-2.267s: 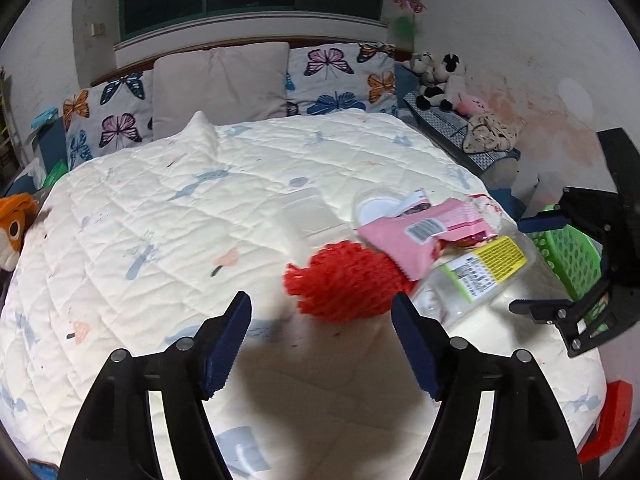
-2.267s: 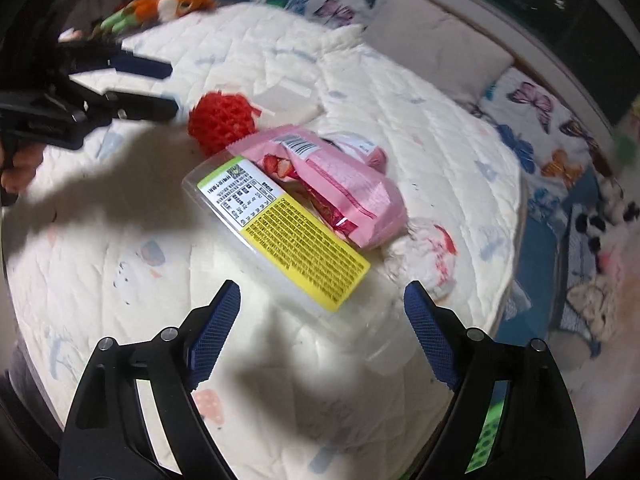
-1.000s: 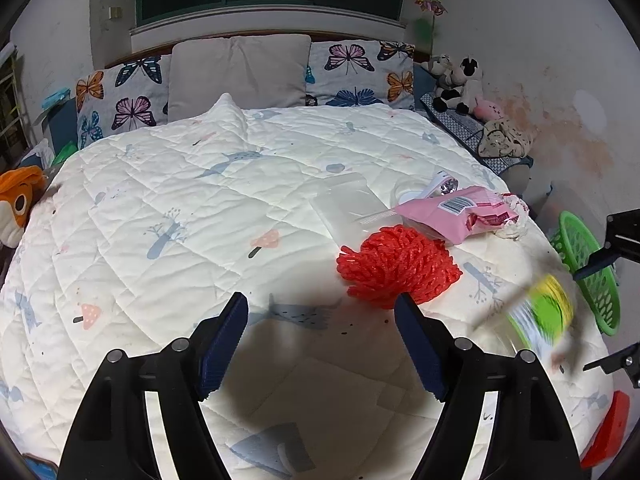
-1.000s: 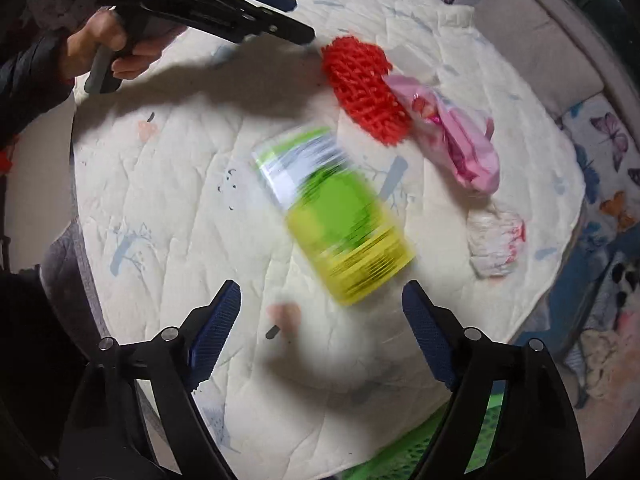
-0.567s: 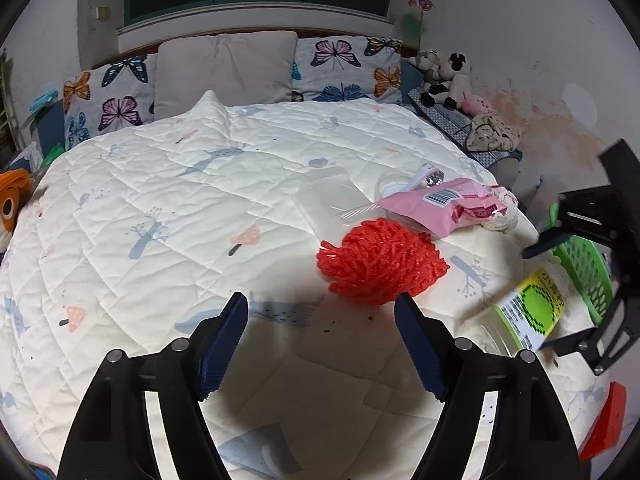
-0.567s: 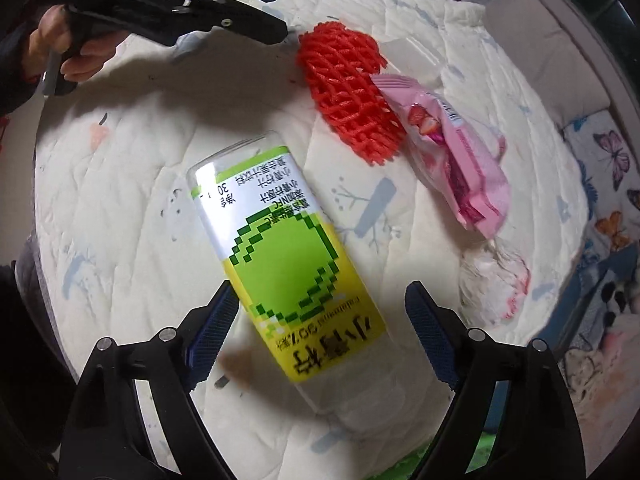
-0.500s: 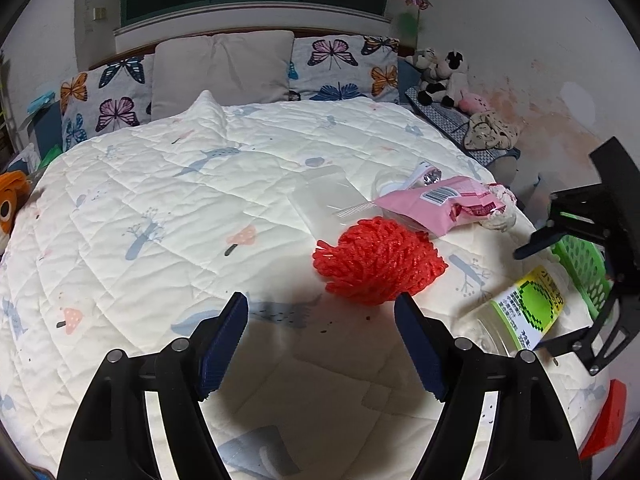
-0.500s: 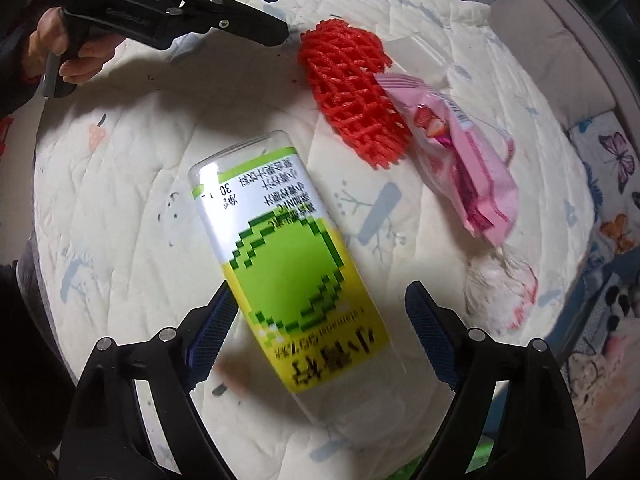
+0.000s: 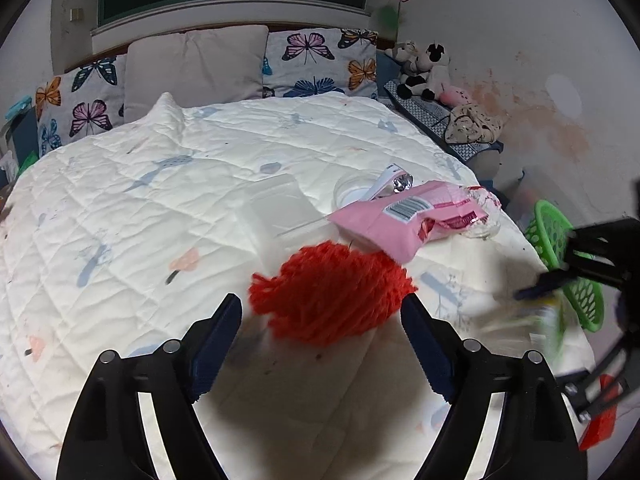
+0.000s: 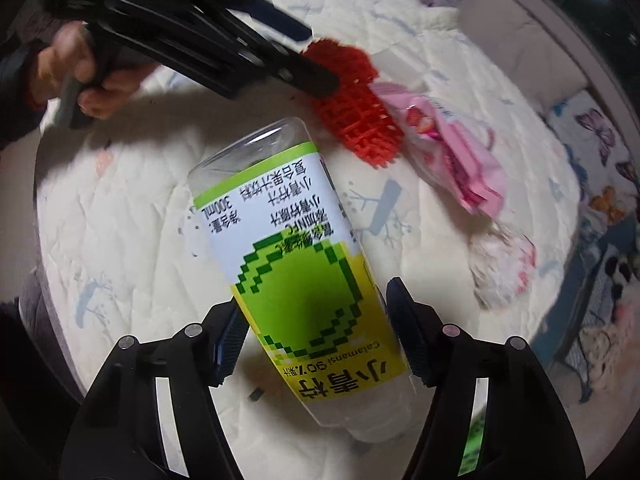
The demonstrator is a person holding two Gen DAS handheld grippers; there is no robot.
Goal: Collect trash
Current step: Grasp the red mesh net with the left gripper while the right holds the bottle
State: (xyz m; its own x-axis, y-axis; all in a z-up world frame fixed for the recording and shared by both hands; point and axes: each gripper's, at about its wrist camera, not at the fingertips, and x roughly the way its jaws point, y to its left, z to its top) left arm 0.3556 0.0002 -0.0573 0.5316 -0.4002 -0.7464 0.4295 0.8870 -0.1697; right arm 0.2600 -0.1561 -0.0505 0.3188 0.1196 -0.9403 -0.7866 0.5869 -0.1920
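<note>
Two pickups are under way on the bed. The right gripper has just been closing its jaws around the juice bottle lying near the bed's edge; the pads look about to touch it. The left gripper, jaws wide, nears the red net. Next, I judge, comes squeezing firmly and lifting toward the green basket.

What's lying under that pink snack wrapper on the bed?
The pink plastic snack wrapper lies partly over a clear round plastic cup lid and a white label strip, on the white quilt. Its near corner touches the red foam net. Anything beneath its middle is hidden.
</note>
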